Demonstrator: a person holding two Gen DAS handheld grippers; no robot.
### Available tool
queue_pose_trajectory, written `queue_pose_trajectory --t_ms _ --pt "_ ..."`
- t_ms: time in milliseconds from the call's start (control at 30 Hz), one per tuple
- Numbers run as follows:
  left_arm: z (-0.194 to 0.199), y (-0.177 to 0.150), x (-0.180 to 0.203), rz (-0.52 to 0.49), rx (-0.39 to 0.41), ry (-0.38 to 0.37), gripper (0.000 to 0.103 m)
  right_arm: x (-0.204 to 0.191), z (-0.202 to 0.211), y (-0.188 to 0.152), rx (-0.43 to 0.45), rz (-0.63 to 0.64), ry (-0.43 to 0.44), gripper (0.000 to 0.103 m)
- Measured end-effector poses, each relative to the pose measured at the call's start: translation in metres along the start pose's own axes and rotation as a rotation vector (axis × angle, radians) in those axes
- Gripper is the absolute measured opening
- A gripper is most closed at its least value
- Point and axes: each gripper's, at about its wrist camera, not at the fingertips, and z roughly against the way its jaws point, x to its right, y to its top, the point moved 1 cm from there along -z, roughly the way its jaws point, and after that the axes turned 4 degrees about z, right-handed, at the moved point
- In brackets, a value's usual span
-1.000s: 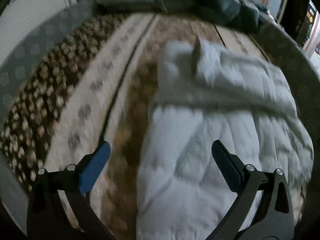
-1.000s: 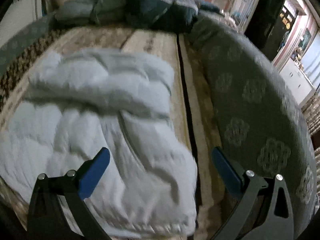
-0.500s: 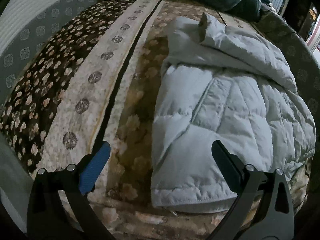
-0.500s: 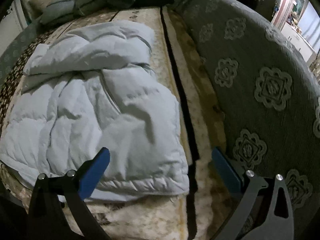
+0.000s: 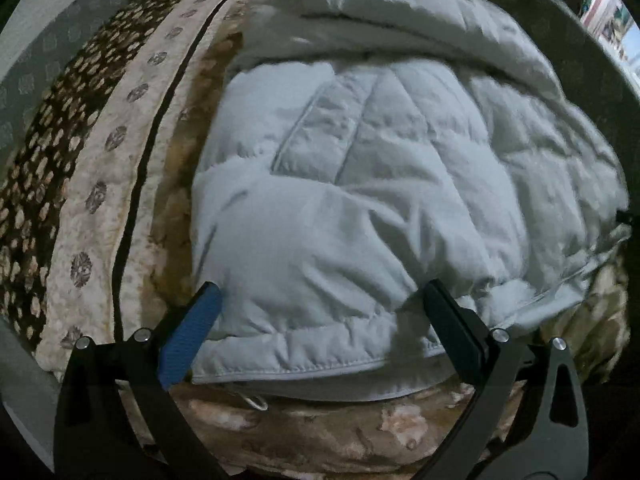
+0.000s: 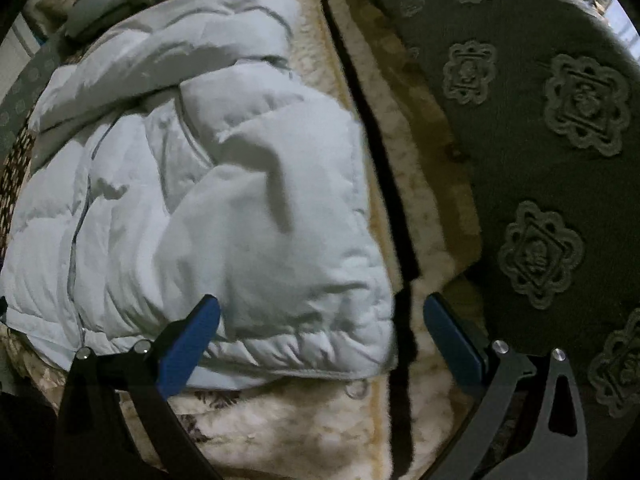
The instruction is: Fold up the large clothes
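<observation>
A pale blue quilted puffer jacket [image 5: 380, 160] lies spread on a patterned bed cover, its hem toward me. It also shows in the right wrist view [image 6: 208, 200]. My left gripper [image 5: 320, 300] is open, its fingers straddling the jacket's near left hem corner, low over it. My right gripper [image 6: 320, 308] is open over the jacket's near right hem corner, its left finger [image 6: 188, 344] above the fabric and its right finger [image 6: 452, 340] over the bed cover.
The bed cover [image 5: 100, 184] has beige, brown and floral stripes with a dark line. A grey-green blanket with medallions [image 6: 540, 160] lies on the right. Folded dark and grey clothes [image 6: 104, 4] sit at the far end.
Both grippers have moved down and closer to the jacket's near hem. The jacket now fills more of each view. Both stay open.
</observation>
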Motion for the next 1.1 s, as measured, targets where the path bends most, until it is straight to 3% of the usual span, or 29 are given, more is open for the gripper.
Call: queue_pose_trajectory --t_ms 100,167,267,333,433,500,533,567,600,667,767,933,1100 --pt "-0.017 -0.006 0.005 0.0 -0.03 0.022 0.1 -0.006 -0.012 -0.002 -0.023 0.023 0.007 0.101" --pt "-0.025 -0.008 0.007 0.004 -0.046 0.028 0.1 -0.009 -0.016 -0.002 -0.037 0.035 0.014 0.091" --pt "-0.037 -0.013 0.013 -0.012 -0.055 0.059 0.1 -0.015 -0.016 -0.003 -0.038 0.067 0.025 0.066" --pt "-0.04 -0.014 0.013 0.0 -0.044 0.074 0.1 -0.019 -0.011 -0.004 -0.027 0.095 0.042 0.044" --pt "-0.043 -0.018 0.013 0.032 -0.013 0.094 0.1 -0.02 -0.001 -0.006 0.002 0.107 0.077 0.025" --pt "-0.041 -0.021 0.014 0.035 0.007 0.106 0.098 -0.021 0.01 -0.007 0.035 0.099 0.1 0.021" --pt "-0.039 -0.021 0.015 0.03 0.017 0.114 0.089 -0.018 0.015 -0.007 0.05 0.088 0.111 0.019" --pt "-0.035 -0.02 0.015 0.024 0.032 0.125 0.072 -0.016 0.023 -0.008 0.075 0.069 0.132 0.019" --pt "-0.027 -0.017 0.014 0.026 0.058 0.127 0.064 -0.014 0.031 -0.009 0.101 0.051 0.155 0.018" --pt "-0.016 -0.013 0.006 0.066 0.082 0.083 0.038 -0.012 0.049 -0.007 0.15 0.034 0.189 0.017" --pt "-0.001 -0.008 -0.004 0.114 0.114 0.033 0.022 -0.013 0.07 -0.01 0.221 0.03 0.227 0.016" --pt "0.043 0.001 -0.021 0.164 0.237 -0.014 0.012 -0.016 0.098 -0.014 0.307 0.017 0.266 0.016" --pt "0.093 0.013 -0.061 0.251 0.354 -0.072 0.0 -0.018 0.123 -0.023 0.373 0.009 0.303 0.015"
